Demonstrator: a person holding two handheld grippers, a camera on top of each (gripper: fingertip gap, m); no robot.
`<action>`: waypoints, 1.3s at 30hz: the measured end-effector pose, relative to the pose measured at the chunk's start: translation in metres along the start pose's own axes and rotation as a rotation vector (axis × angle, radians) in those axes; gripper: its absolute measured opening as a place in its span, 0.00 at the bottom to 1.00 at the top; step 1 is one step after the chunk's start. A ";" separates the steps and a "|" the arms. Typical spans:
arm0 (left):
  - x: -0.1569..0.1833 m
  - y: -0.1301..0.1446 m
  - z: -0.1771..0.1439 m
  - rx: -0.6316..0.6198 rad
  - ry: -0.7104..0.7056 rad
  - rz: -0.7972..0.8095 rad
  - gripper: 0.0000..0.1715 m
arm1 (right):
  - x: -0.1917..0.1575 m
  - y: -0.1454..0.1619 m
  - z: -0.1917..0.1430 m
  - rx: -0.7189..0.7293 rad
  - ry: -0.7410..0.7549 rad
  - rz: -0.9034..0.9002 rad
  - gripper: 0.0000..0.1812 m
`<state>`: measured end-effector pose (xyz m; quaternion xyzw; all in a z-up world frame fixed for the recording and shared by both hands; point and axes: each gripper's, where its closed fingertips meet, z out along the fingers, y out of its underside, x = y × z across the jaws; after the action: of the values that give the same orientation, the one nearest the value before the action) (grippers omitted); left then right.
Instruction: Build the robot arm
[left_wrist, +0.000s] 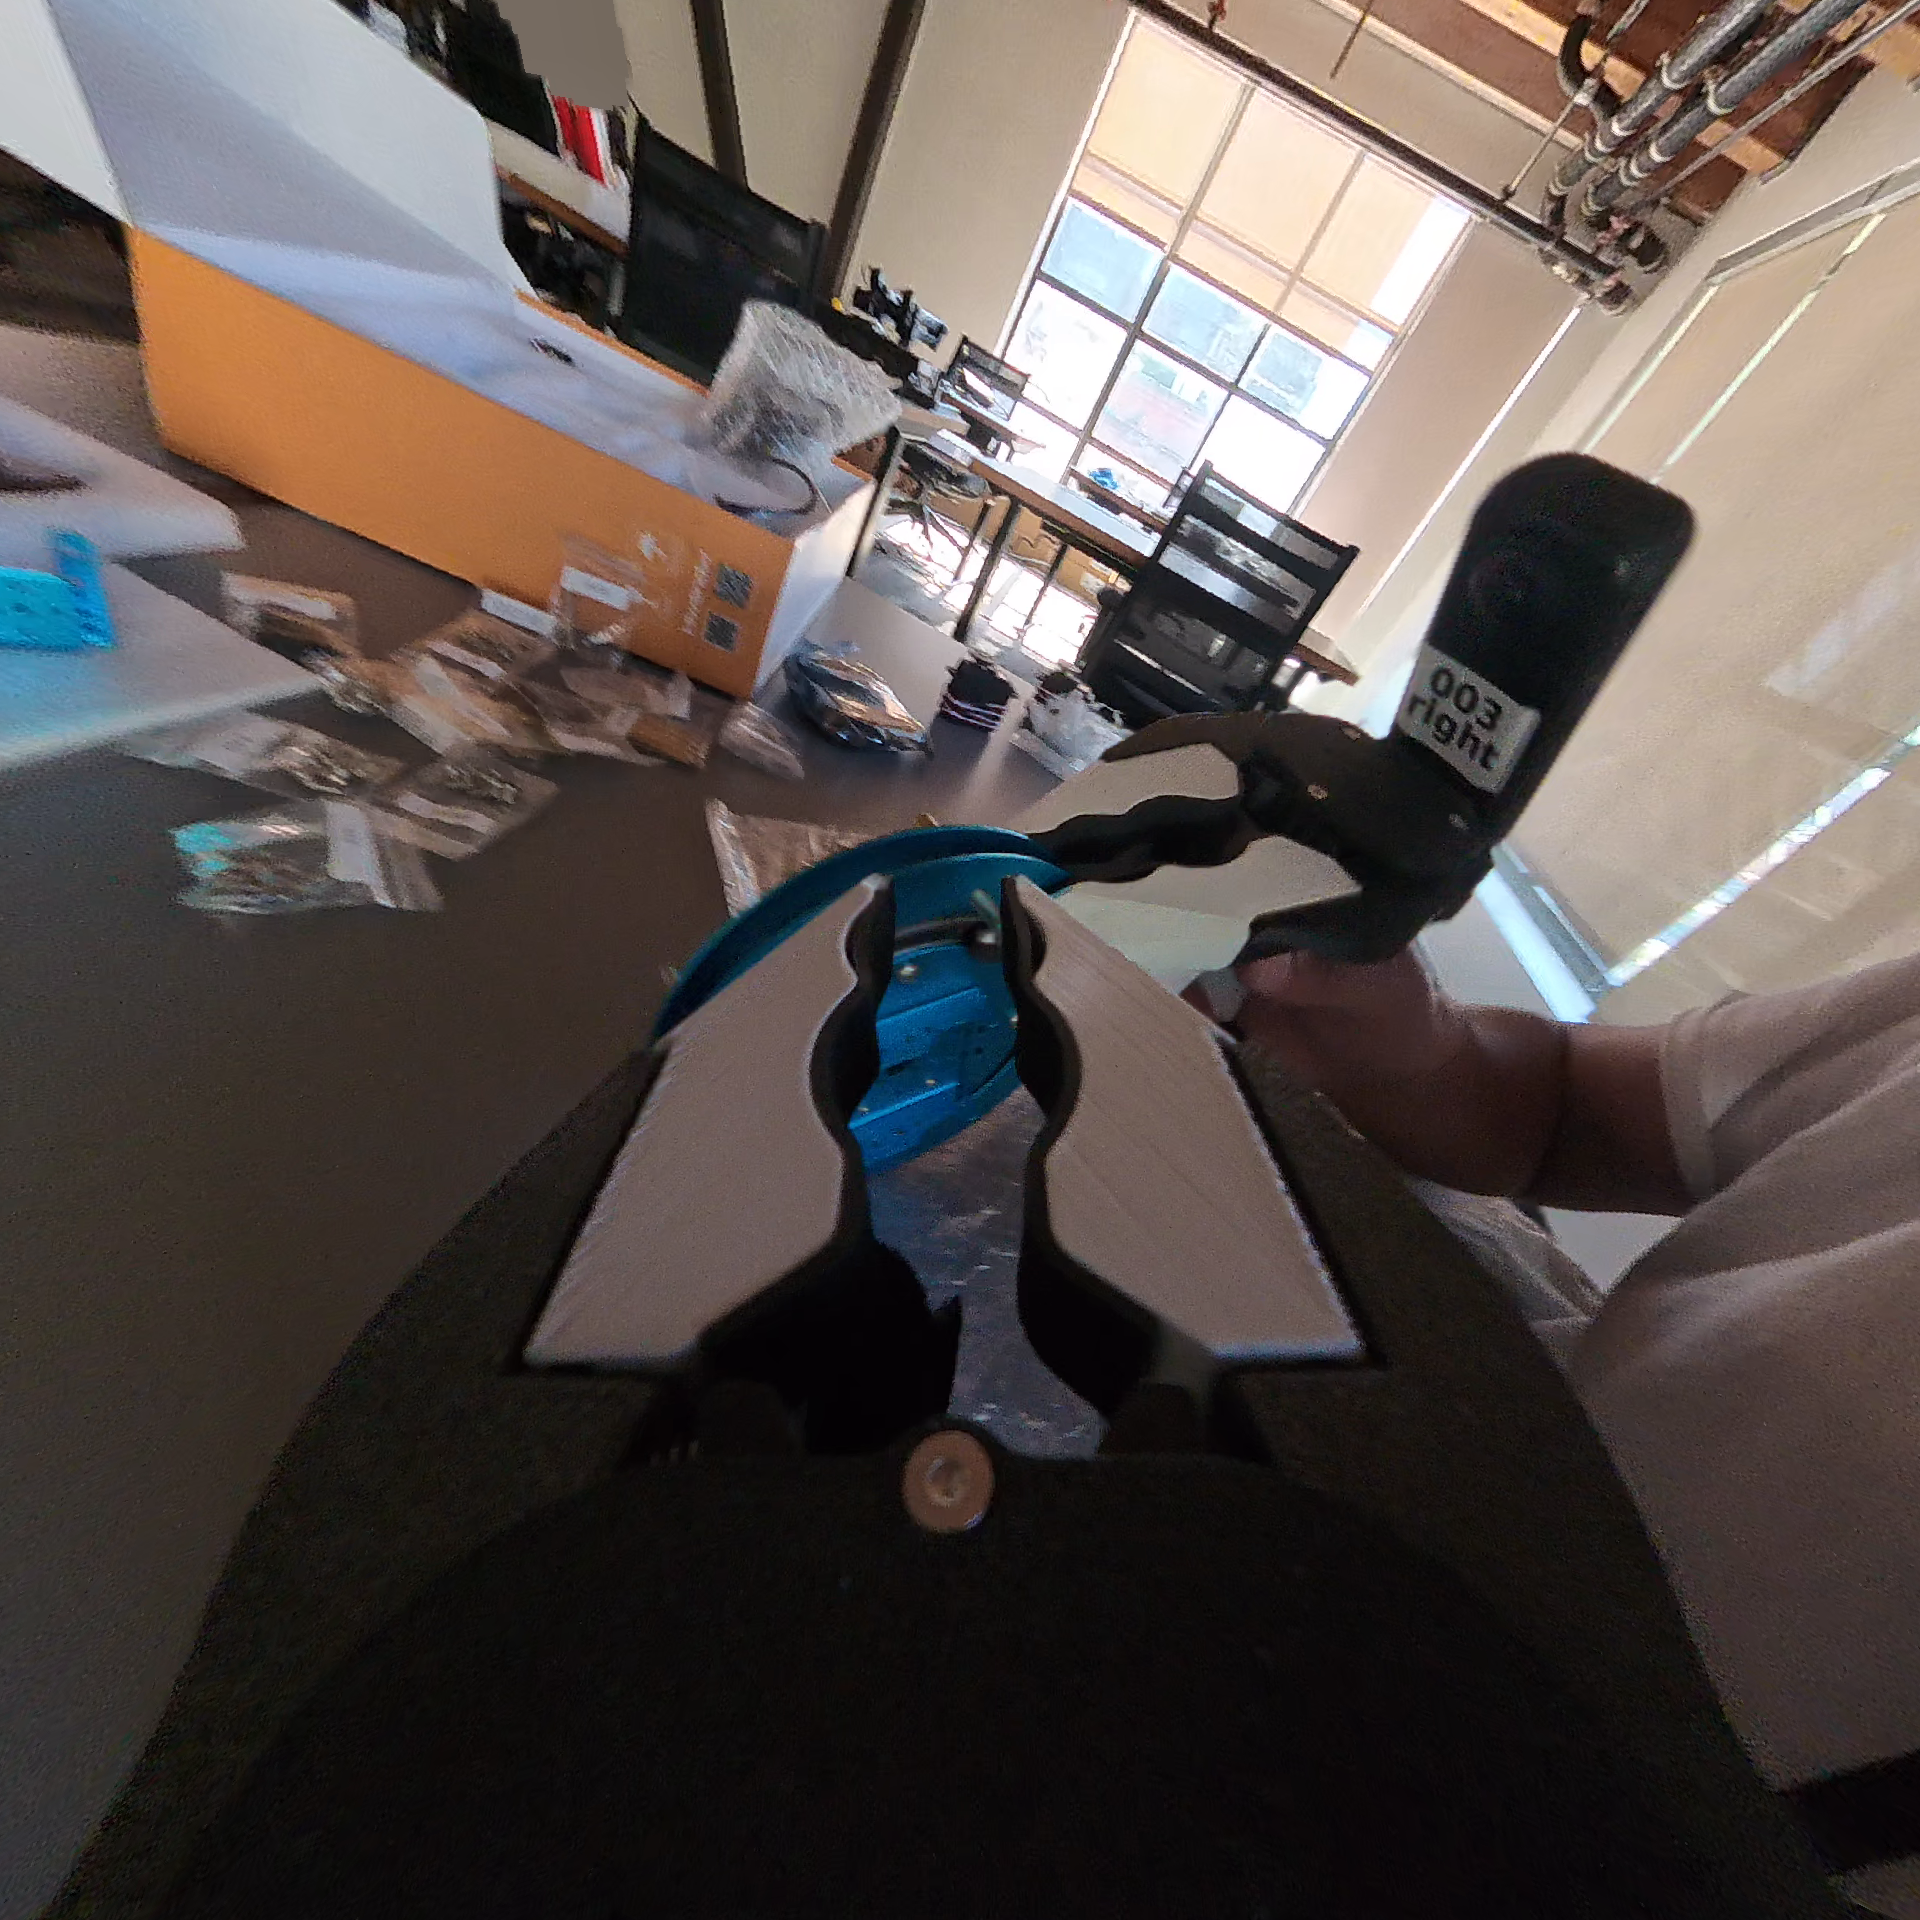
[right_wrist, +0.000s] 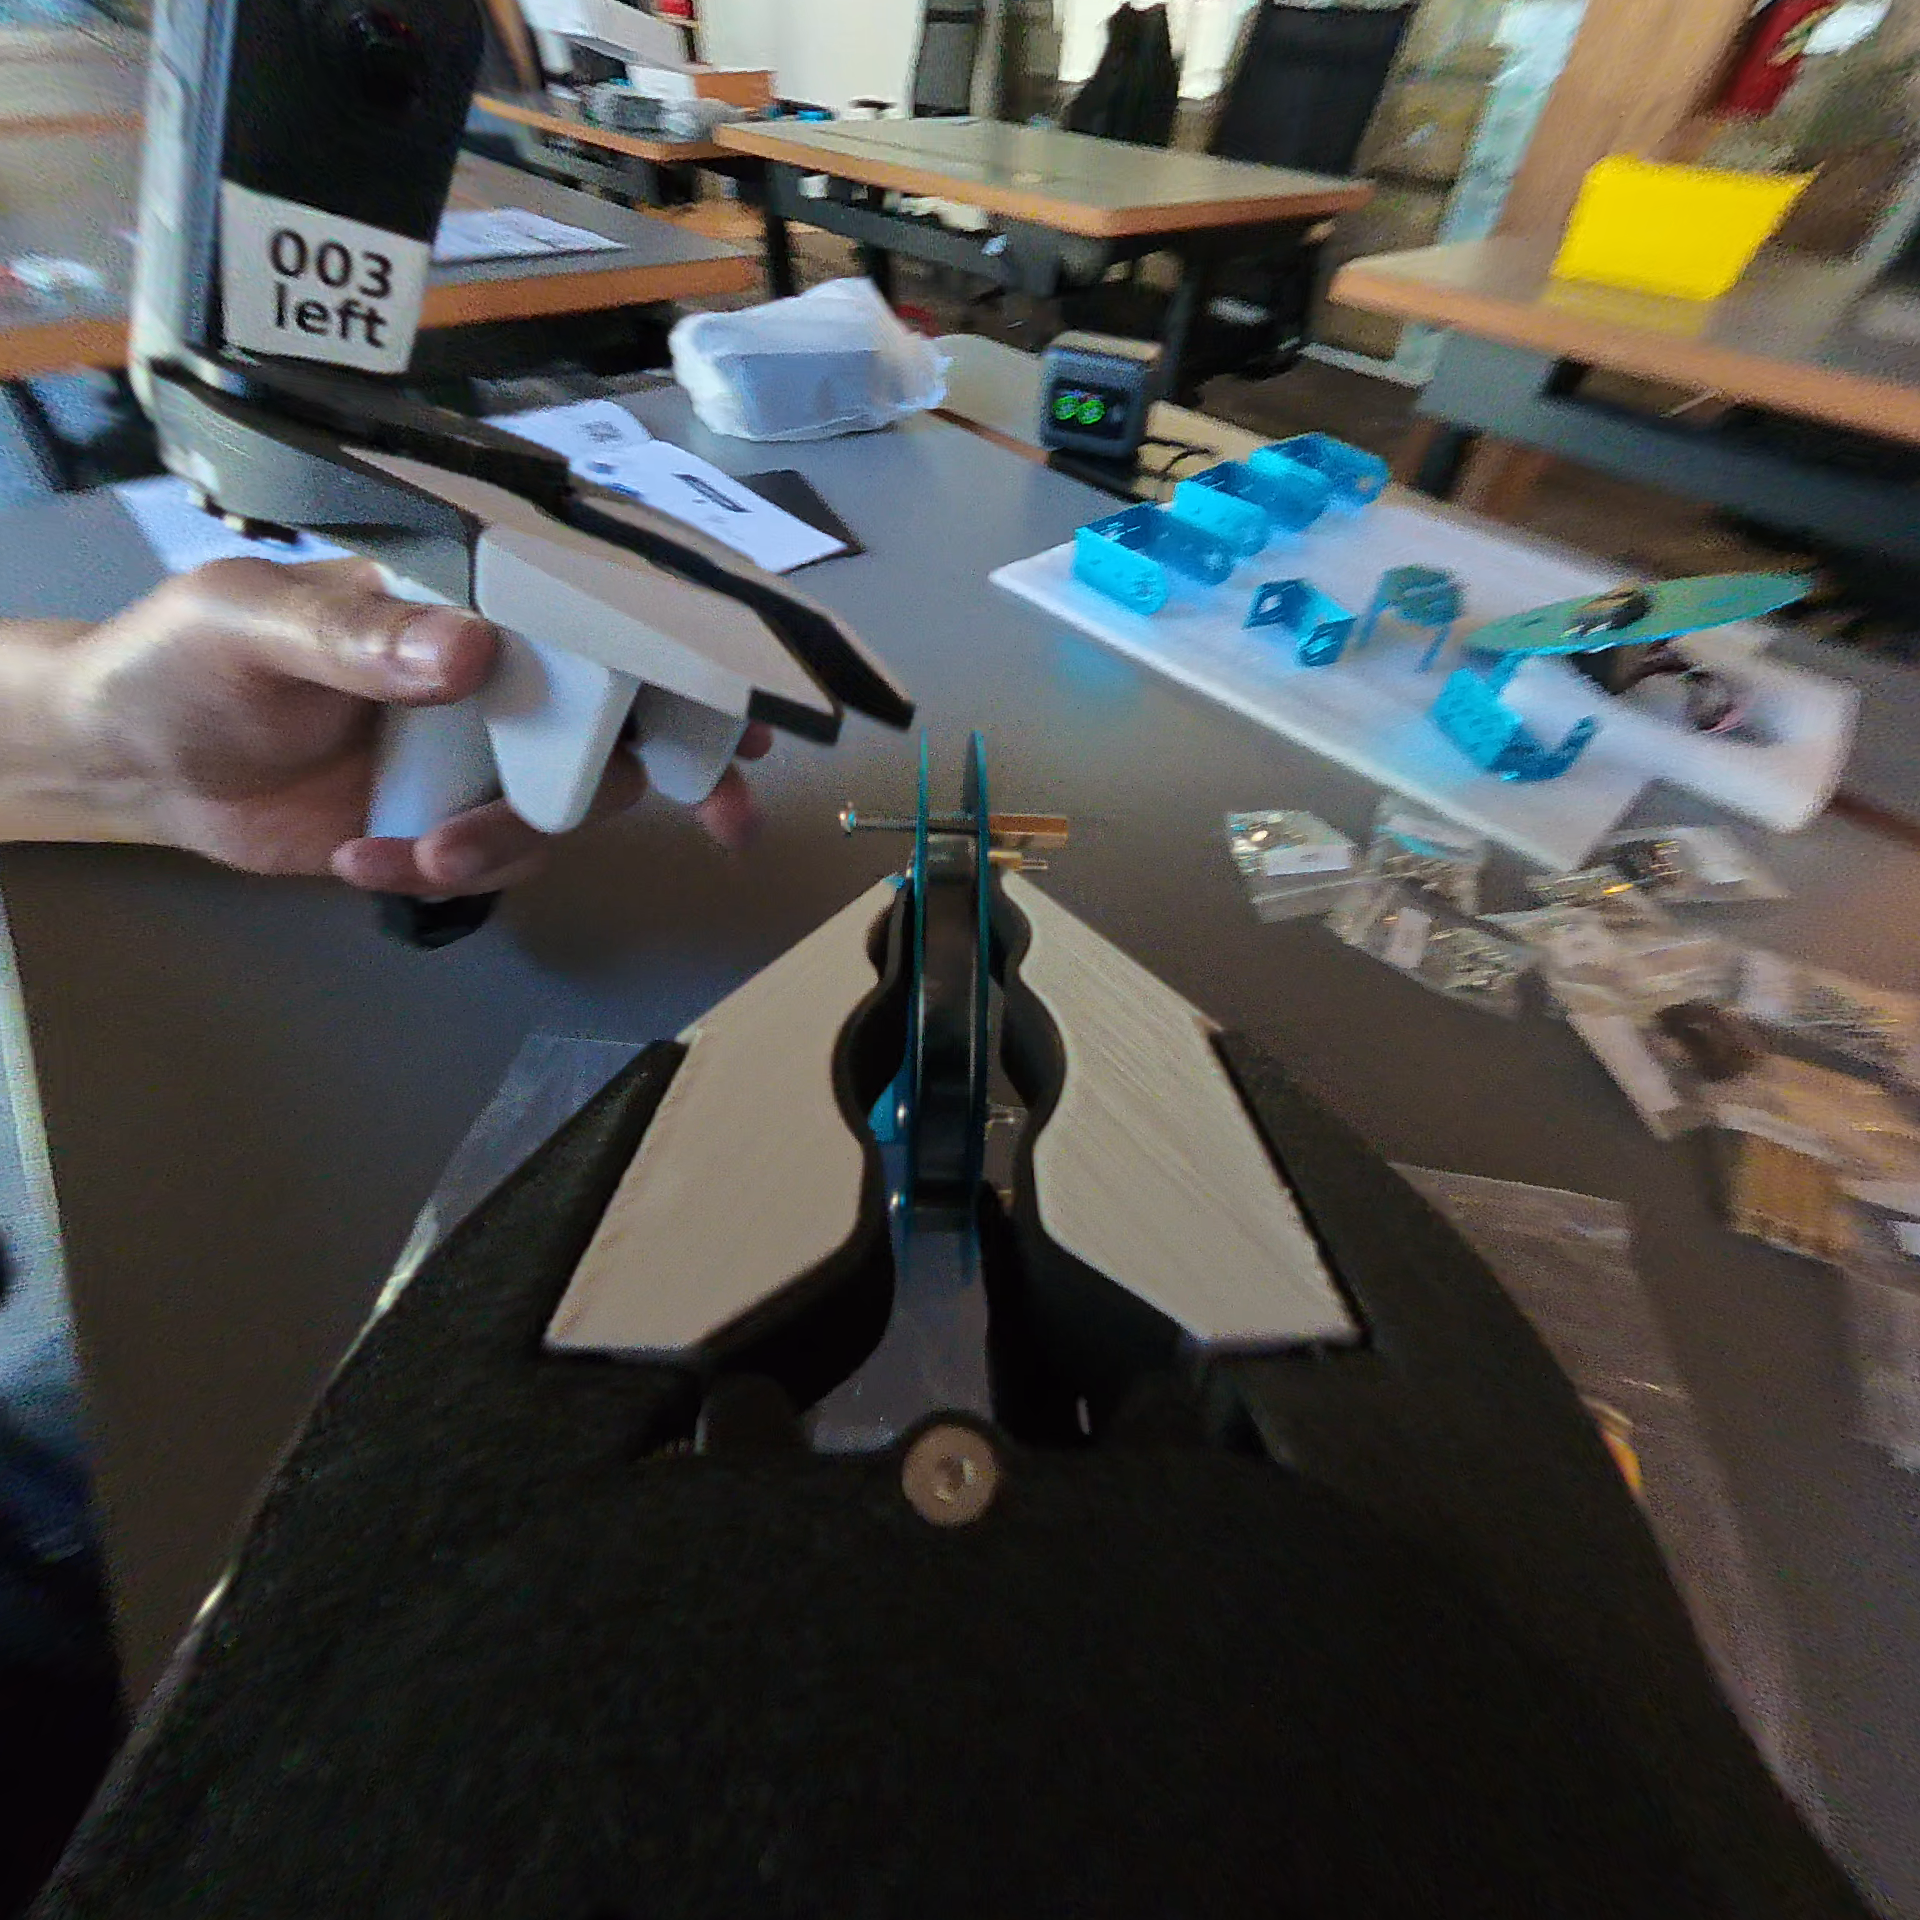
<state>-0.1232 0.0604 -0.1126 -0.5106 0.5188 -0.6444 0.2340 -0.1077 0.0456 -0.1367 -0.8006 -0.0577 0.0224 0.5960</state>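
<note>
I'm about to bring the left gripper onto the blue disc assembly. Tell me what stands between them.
Nothing visible does. The left gripper points straight at the blue disc assembly, its tips close to the rim. The right gripper clamps the assembly edge-on.

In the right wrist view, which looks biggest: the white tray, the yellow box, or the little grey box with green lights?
As they look:
1. White tray, by far.
2. Yellow box.
3. Grey box.
The yellow box stands farther off, so its true size against the grey one is unsure.
</note>
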 end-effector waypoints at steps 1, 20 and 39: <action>-0.007 -0.005 -0.003 0.013 -0.024 0.029 0.12 | 0.002 0.000 0.000 -0.007 -0.052 0.036 0.06; -0.018 0.025 0.018 -0.184 0.077 0.388 0.09 | 0.024 0.010 -0.007 -0.123 -0.750 0.065 0.07; -0.020 0.029 0.016 -0.206 0.073 0.354 0.08 | 0.037 0.019 -0.004 -0.110 -0.541 -0.114 0.13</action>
<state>-0.1085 0.0599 -0.1483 -0.4089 0.6718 -0.5549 0.2712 -0.0690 0.0408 -0.1520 -0.7922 -0.2607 0.1985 0.5148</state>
